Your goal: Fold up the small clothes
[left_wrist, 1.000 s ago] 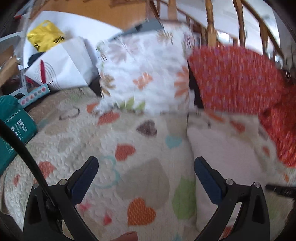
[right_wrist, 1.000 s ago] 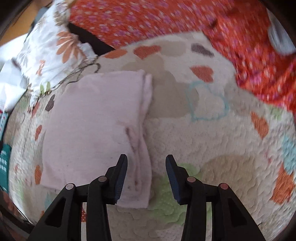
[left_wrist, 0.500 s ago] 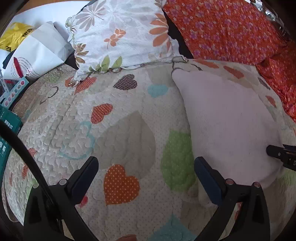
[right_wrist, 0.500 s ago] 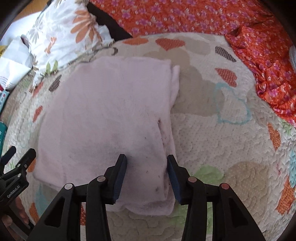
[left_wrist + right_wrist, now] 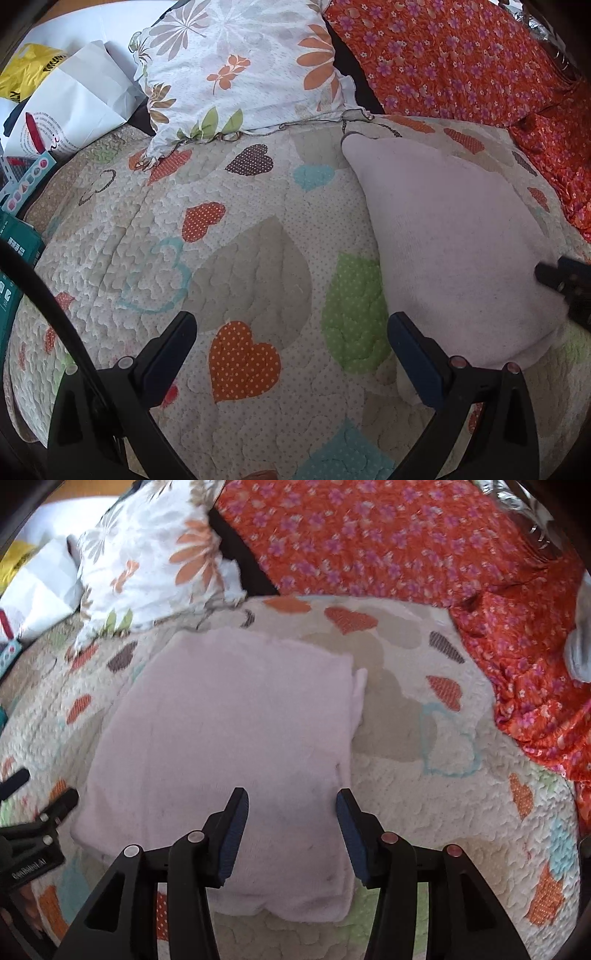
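A folded pale pink cloth [image 5: 229, 720] lies flat on the heart-patterned quilt [image 5: 240, 258], with a second layer showing along its right edge. My right gripper [image 5: 291, 795] hovers over the cloth's near right part. Its jaws stand partly apart and the pads do not press on the fabric. My left gripper [image 5: 290, 321] is wide open over bare quilt, just left of the cloth [image 5: 450, 240], with its right finger beside the cloth's near left corner. Nothing is between its fingers. Each gripper's tip shows at the edge of the other's view.
A white floral pillow [image 5: 240, 66] and orange flowered fabric [image 5: 461, 66] lie behind the cloth. The orange fabric [image 5: 535, 709] also runs down the right side. A white paper bag [image 5: 74, 103], a yellow bag [image 5: 29, 74] and a green box [image 5: 14, 251] sit at the far left.
My right gripper has shifted from the cloth's right edge to over the cloth, and its jaws have widened a little. The left gripper dipped toward the quilt, then held still.
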A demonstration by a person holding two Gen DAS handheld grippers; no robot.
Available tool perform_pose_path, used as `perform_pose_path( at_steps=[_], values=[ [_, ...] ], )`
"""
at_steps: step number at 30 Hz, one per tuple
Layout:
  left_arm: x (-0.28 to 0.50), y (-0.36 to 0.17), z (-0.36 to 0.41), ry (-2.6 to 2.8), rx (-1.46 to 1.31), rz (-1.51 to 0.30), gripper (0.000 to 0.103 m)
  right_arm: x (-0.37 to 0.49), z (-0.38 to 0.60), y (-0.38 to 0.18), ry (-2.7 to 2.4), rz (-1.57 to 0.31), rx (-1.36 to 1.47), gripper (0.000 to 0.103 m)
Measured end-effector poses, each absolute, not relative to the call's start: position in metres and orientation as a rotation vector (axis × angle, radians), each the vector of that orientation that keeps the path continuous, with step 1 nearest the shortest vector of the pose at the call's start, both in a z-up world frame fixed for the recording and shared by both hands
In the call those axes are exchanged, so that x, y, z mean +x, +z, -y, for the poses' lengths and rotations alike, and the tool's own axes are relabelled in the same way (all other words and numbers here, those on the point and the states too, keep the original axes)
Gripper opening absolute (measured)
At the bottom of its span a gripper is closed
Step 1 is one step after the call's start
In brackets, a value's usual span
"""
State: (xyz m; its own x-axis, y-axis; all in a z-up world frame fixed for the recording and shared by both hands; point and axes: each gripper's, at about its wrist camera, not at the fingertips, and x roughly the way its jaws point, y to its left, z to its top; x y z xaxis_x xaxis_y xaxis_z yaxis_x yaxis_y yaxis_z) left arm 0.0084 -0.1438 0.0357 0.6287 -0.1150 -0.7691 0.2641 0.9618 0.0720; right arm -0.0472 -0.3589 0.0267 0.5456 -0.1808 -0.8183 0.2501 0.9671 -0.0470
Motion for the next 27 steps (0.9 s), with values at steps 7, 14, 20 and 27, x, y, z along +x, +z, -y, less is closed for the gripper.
perform_pose_path(
  at_steps=[7, 14, 20, 27],
  values=[
    [0.008, 0.039, 0.141, -0.217, 0.175, -0.867, 0.102, -0.044, 0.357, 0.023, -0.252, -0.987, 0.066, 0.055],
    [0.008, 0.042, 0.134, -0.209, 0.169, -0.861, 0.102, -0.03, 0.329, 0.043, -0.142, -0.863, 0.092, 0.055],
    [0.007, 0.043, 0.123, -0.19, 0.16, -0.862, 0.102, -0.012, 0.294, 0.011, -0.083, -0.947, -0.014, 0.059],
    [0.009, 0.045, 0.114, -0.158, 0.139, -0.86, 0.102, -0.019, 0.283, 0.035, -0.085, -0.847, -0.031, 0.061]
  ],
)
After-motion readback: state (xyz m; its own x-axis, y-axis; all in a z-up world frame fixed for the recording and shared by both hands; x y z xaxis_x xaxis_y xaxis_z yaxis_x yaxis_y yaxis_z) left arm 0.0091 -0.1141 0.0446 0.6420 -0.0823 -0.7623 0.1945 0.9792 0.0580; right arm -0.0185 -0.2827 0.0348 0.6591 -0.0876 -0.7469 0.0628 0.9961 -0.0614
